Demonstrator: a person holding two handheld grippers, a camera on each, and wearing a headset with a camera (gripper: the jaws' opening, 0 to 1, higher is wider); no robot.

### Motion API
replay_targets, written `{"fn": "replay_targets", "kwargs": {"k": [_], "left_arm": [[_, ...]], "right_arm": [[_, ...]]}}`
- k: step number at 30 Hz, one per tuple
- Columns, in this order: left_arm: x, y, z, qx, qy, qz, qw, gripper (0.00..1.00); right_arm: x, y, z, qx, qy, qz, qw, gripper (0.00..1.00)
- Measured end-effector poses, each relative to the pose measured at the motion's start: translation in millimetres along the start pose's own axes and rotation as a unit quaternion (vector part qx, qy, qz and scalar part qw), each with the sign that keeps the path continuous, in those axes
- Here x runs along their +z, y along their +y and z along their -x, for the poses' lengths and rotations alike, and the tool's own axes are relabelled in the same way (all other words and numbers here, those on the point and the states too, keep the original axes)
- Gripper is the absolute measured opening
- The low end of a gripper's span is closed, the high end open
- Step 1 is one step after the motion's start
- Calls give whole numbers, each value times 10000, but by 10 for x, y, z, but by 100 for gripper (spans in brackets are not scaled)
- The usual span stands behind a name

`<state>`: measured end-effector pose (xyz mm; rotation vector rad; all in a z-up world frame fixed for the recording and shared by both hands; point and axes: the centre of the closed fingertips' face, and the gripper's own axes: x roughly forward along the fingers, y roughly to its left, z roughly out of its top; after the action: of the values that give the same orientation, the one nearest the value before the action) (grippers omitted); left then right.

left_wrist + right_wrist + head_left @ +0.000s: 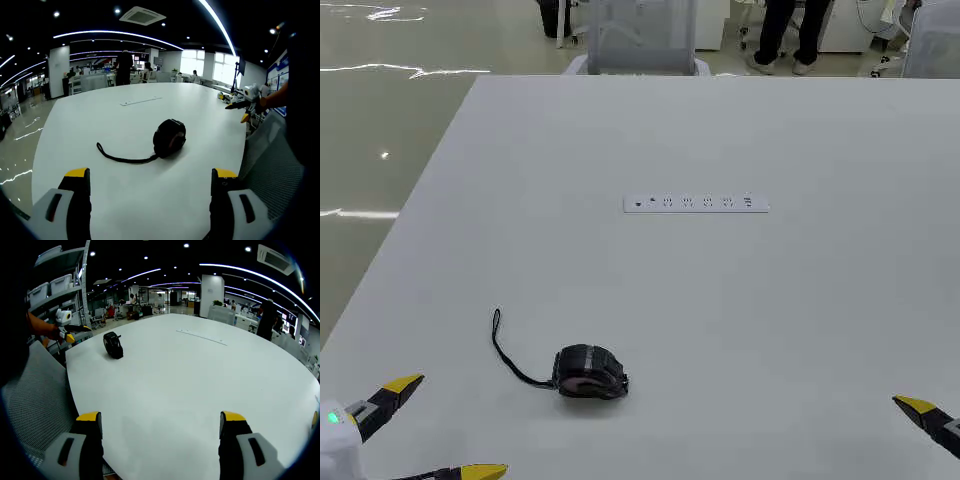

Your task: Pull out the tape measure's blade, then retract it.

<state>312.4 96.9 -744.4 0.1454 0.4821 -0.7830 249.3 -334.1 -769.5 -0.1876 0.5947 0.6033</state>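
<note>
Tape measure (588, 372), long axis L-R, strap (501, 348) trailing left, prob. on side

Black tape measure (588, 372); left tongs (150, 173), right tongs (162, 415) yellow-tipped.

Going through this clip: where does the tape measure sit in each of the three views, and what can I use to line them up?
Head view: tape measure lower left of centre, on the white table.
Left gripper view: centre, just ahead of the left hand-held gripper, whose jaws are open.
Right gripper view: upper left, far across the tabletop.
Shared landmark: the white power strip on the tabletop.
</note>
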Motion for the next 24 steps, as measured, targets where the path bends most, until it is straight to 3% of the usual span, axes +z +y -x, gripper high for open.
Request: {"fn": "replay_targets", "kwargs": {"k": [10,24], "left_arm": [[-19,-31,0,-17,22,-16,10000,99],[71,-92,-110,-167,15,-138,9998,99]], "right_arm": [[-21,11,20,-19,17,-55,10000,100],[24,3,7,50,-28,16,10000,98]]}}
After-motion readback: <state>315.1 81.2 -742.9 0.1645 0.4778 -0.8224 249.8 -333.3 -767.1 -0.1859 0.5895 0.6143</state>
